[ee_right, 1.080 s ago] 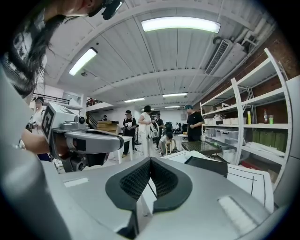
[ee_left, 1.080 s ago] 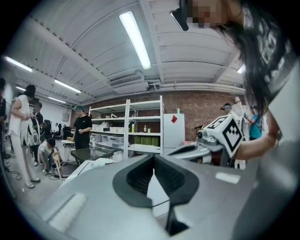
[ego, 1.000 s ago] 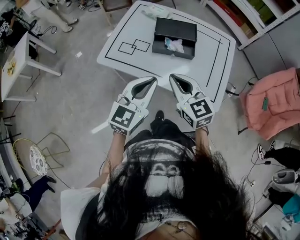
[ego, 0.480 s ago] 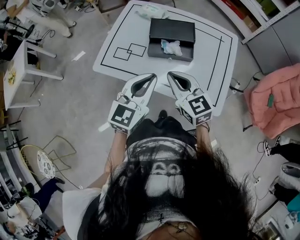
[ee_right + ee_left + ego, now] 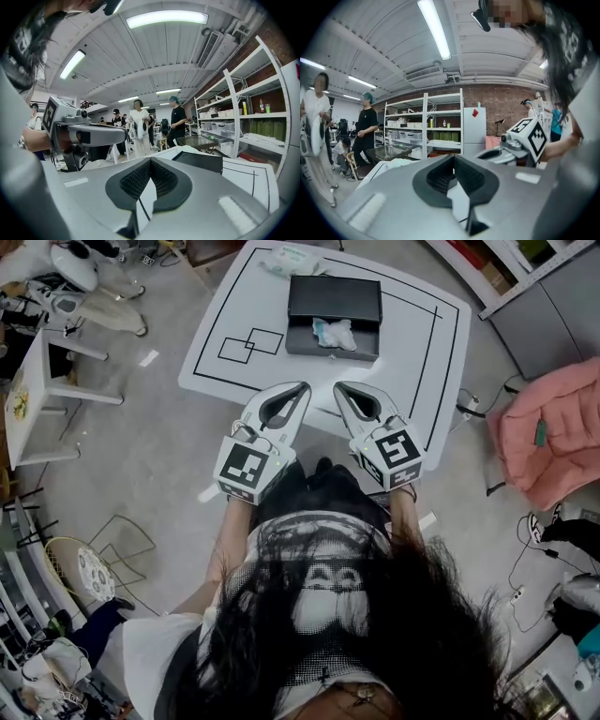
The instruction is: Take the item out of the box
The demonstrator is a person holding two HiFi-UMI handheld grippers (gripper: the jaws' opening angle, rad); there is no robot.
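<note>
The item point(image 5: 335, 333), pale and crumpled, is lying inside the open black box point(image 5: 334, 298) on the white worktop point(image 5: 412, 343); its kind is hard to make out. A pale packet point(image 5: 292, 259) is lying behind the box. The left claw point(image 5: 301, 388) and right claw point(image 5: 339, 388) are hovering side by side at the worktop's near edge, both pressed together and empty.

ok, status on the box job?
Left gripper and right gripper shut, empty, over the white table's near edge. Crumpled plastic packet lies in the open black box, untouched. Nothing between grippers and box.
</note>
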